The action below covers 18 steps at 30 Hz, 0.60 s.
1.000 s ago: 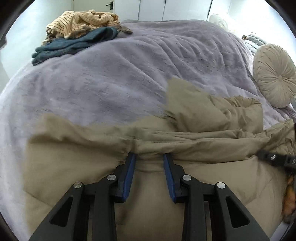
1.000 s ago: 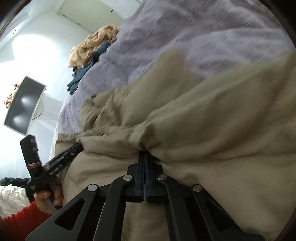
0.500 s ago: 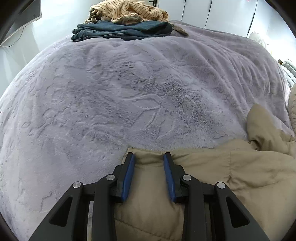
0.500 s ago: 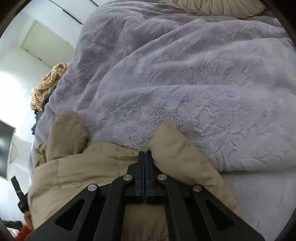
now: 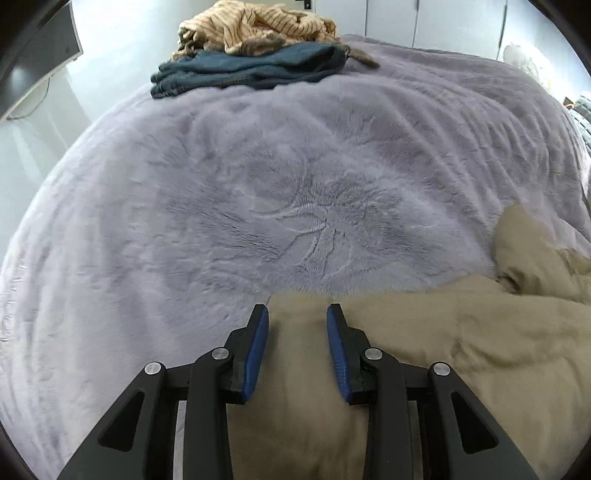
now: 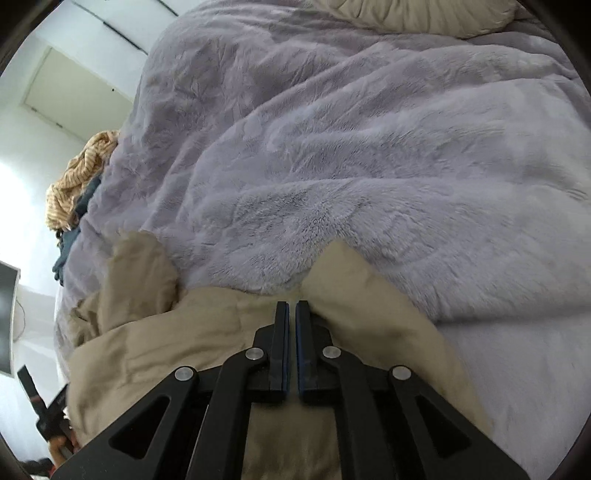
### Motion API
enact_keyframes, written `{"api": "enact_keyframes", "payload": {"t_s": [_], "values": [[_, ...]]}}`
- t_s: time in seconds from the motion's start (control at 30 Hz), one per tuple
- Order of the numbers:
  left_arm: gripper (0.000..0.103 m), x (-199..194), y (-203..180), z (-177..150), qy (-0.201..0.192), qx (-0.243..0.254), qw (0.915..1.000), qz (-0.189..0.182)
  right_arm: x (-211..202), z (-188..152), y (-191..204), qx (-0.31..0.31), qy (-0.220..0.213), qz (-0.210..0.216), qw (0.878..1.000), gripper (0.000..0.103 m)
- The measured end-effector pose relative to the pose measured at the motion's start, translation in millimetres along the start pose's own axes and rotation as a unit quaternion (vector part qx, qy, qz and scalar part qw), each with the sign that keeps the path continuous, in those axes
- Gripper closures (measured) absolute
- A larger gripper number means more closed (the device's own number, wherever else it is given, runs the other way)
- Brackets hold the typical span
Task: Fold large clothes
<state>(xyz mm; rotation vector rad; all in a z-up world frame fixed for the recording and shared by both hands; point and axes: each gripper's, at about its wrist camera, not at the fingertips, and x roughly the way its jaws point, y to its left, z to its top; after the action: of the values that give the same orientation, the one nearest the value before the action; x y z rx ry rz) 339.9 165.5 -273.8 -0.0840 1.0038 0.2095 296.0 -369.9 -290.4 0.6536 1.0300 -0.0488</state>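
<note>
A tan padded garment [image 5: 424,339] lies on the lilac fleece bed cover [image 5: 258,184]. My left gripper [image 5: 297,314] is open, its blue-padded jaws straddling the garment's near-left corner, with the cloth lying loose between them. In the right wrist view the same garment [image 6: 184,339] spreads left and below. My right gripper [image 6: 291,306] has its jaws almost together, a thin gap showing, at a raised fold of the garment's edge. I cannot tell whether cloth is pinched in it. A loose sleeve [image 6: 144,266] sticks up at the left.
A folded dark blue garment [image 5: 251,70] with a crumpled striped tan one [image 5: 258,22] on top sits at the bed's far end. A beige round cushion [image 6: 424,14] lies at the head. A dark screen [image 5: 33,59] hangs on the left wall.
Both grippers swung the garment's edge over and down onto the bed cover. The right jaws, fully shut before, now show a thin gap. The left jaws stayed open.
</note>
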Motion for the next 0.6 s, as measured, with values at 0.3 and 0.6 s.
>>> {"api": "enact_keyframes", "payload": {"t_s": [0.3,0.6], "values": [[0.068,-66,2,-36,0.017,0.026,0.9993,-0.019,-63,-40,15,-0.021,-0.025,0.008,0.999,0.099],[0.026,-110,1,-91,0.027,0.026,0.9985,-0.041,-94,-93,11,0.001,0.007,0.035,0.999,0.099]]}}
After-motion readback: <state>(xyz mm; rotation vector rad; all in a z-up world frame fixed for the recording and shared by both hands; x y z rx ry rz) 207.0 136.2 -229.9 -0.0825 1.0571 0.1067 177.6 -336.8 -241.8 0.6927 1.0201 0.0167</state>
